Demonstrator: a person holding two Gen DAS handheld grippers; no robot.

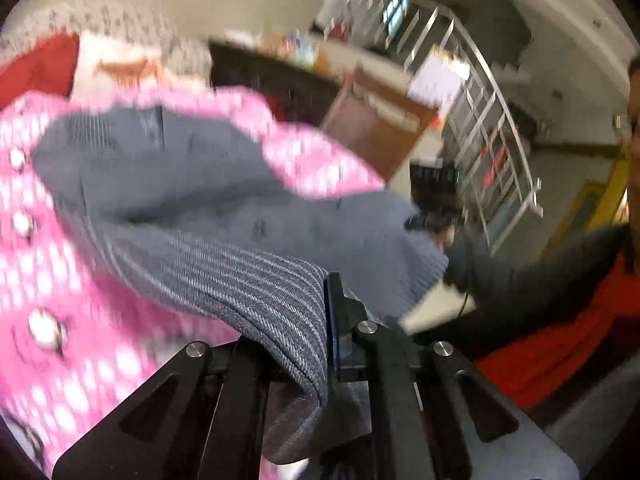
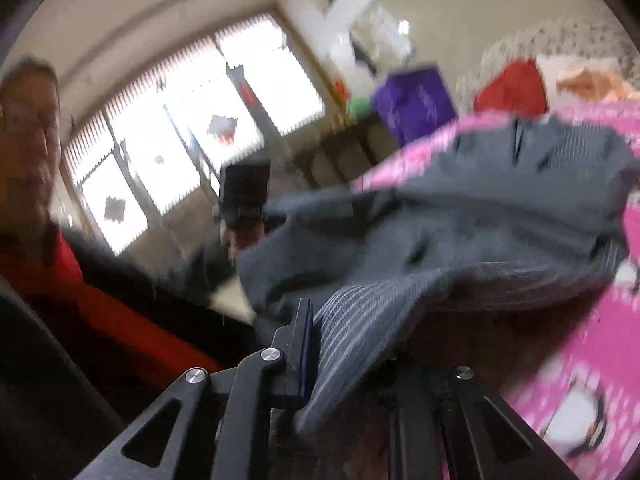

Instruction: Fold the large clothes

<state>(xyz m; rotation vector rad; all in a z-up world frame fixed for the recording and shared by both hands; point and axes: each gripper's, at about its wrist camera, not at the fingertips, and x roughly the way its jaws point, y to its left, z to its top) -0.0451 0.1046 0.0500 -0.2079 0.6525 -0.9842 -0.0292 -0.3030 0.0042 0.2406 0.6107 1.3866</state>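
A grey ribbed knit garment point(image 1: 208, 208) is lifted above a pink dotted bedspread point(image 1: 60, 272). My left gripper point(image 1: 308, 320) is shut on its ribbed hem, which drapes over the left finger and hides it. In the right wrist view the same garment point(image 2: 480, 216) stretches away over the pink bedspread point(image 2: 592, 344). My right gripper point(image 2: 332, 340) is shut on another part of the ribbed hem; the cloth covers its right finger. Both views are motion-blurred.
A person in red and black point(image 2: 80, 304) stands close beside the bed. Red cushions point(image 2: 512, 86) and a purple bag point(image 2: 416, 100) lie at the bed's far side. A metal rack point(image 1: 484, 132) and a brown cabinet point(image 1: 372, 128) stand beyond the bed.
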